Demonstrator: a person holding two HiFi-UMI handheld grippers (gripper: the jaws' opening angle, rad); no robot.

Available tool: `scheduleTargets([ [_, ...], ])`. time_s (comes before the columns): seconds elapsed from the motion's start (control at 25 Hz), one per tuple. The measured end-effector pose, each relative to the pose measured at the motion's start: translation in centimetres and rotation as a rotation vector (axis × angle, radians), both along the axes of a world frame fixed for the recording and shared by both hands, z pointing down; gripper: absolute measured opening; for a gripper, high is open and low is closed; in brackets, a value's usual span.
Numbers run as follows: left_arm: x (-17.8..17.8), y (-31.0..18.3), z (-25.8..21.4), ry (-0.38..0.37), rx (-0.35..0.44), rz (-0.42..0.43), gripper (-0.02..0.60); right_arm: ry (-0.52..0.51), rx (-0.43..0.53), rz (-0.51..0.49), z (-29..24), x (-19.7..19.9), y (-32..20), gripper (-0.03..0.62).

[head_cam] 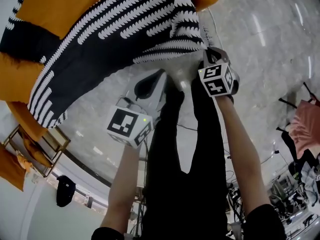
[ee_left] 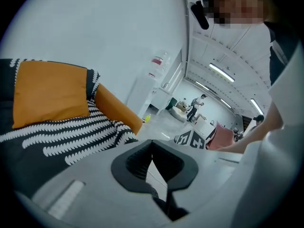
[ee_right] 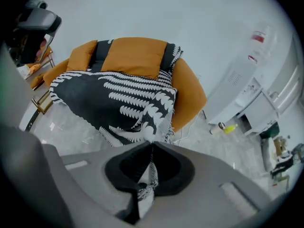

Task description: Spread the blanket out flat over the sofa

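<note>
1. Right gripper (ee_right: 151, 145) pinches a fringed corner of the black-and-white blanket (ee_right: 118, 101), just in front of the orange sofa (ee_right: 190, 96).
2. Left gripper (ee_left: 152, 146) has its jaws pressed together, with no cloth between them.
3. Blanket covers most of the seat, but its front edge hangs bunched, so the spreading seems well along and not finished.

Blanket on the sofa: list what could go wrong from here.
1. Only the right gripper grips the blanket, by one fringed corner, so a pull may drag it askew or off the sofa.
2. The left gripper is shut on nothing, so the blanket's other side is unheld and may bunch.
3. The pinch takes little fabric, which might slip out.
</note>
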State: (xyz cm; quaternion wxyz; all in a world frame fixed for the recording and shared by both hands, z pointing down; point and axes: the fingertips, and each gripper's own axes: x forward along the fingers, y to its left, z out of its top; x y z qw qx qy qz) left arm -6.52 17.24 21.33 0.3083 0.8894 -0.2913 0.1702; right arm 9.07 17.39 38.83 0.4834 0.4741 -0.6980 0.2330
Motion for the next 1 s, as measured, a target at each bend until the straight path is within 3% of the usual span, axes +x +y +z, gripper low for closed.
scheduleTargets([
  [0.28, 3.7, 0.4, 2.6, 0.012, -0.041, -0.063, 0.011, -0.016, -0.069, 0.043, 4.0, 4.3, 2.7, 0.015],
  [0.64, 6.7, 0.3, 5.4, -0.031, -0.022, -0.082, 0.011, -0.029, -0.126, -0.028, 9.1, 8.1, 4.0, 0.015],
  [1.0, 7.1, -0.4, 7.9, -0.079, -0.041, -0.276, 0.011, -0.154, -0.202, -0.197, 14.1, 9.2, 3.1, 0.012],
])
